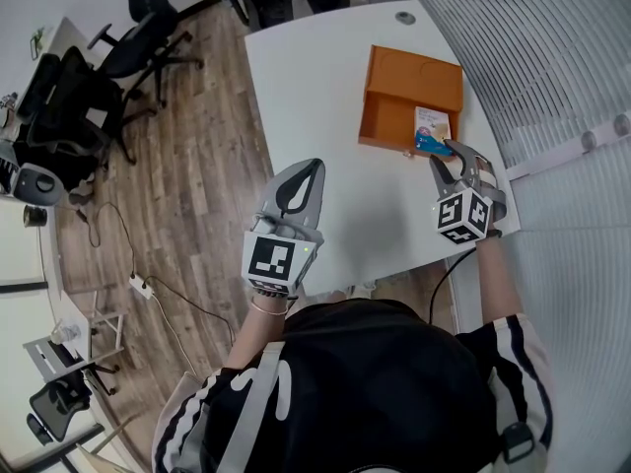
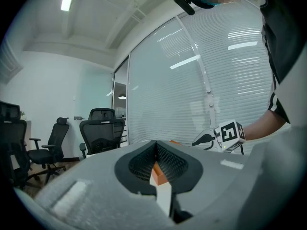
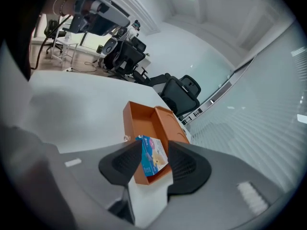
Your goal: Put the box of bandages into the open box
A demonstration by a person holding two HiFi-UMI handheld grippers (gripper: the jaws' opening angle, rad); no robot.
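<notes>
An orange open box (image 1: pixel 380 97) lies on the white table (image 1: pixel 315 77), its lid folded back on the far side. The box of bandages (image 1: pixel 431 126), blue and white, sits tilted at the orange box's near right corner, its lower end over the near wall. My right gripper (image 1: pixel 450 154) is shut on the box of bandages (image 3: pixel 153 158), with a jaw at each side above the orange box (image 3: pixel 139 123). My left gripper (image 1: pixel 314 166) hovers shut over the table's left part, holding nothing. Between its jaws (image 2: pixel 156 145) a sliver of the orange box (image 2: pixel 157 175) shows.
A wall of white blinds (image 1: pixel 562 77) runs close along the table's right side. Black office chairs (image 1: pixel 138 42) stand on the wood floor to the left, with cables and a power strip (image 1: pixel 138 286). A round cable grommet (image 1: pixel 405 17) sits at the table's far end.
</notes>
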